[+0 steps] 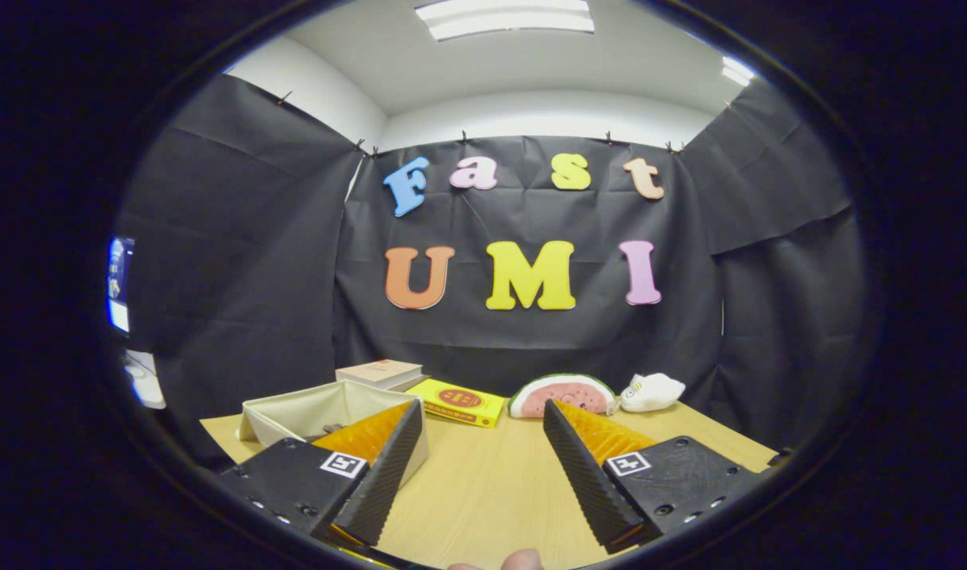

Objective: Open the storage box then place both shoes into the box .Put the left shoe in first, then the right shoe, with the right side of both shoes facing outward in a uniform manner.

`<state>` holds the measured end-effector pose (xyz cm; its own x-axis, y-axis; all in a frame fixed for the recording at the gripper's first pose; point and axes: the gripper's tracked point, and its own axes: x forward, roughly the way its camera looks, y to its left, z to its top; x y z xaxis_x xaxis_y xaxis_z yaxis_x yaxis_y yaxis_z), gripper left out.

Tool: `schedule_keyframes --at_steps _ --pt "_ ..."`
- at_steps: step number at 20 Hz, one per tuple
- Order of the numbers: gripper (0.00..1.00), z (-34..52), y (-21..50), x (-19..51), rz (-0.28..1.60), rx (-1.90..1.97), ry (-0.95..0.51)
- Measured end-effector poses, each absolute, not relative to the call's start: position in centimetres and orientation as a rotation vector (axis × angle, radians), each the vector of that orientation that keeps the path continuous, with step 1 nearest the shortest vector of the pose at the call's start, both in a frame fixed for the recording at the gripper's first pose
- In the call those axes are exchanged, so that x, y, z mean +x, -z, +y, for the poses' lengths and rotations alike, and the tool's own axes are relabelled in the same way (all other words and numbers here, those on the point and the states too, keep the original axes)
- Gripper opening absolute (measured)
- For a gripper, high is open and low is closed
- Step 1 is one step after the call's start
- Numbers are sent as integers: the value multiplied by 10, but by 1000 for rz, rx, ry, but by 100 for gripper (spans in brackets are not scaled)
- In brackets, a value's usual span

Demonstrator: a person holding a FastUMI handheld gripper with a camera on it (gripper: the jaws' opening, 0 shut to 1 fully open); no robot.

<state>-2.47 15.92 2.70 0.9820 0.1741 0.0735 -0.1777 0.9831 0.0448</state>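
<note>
Fingertips (pixel 523 560) of the person show nearest, just under the tongs (pixel 479 416), which are spread wide with nothing between them but bare tabletop (pixel 483 483). Touching or just behind the left finger sits the box (pixel 309 412), a beige fabric bin whose top looks folded inward, so opening it appears not yet done. Beyond the fingers lie a yellow book (pixel 458 401), a tan book (pixel 380 372), a watermelon plush (pixel 566 393) and a white plush (pixel 651 392). No shoes can be picked out here. The soft box could slide or buckle if only one finger pushes its flap, since nothing braces it. Swinging left carelessly could also knock the yellow book, which lies just beside the box.
</note>
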Motion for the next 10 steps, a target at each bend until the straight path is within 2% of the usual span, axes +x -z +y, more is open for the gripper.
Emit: schedule_keyframes --at_steps 4,10 --pt "93 152 -10 -15 -21 70 -140" --pt "94 157 -23 -15 -48 55 -120"
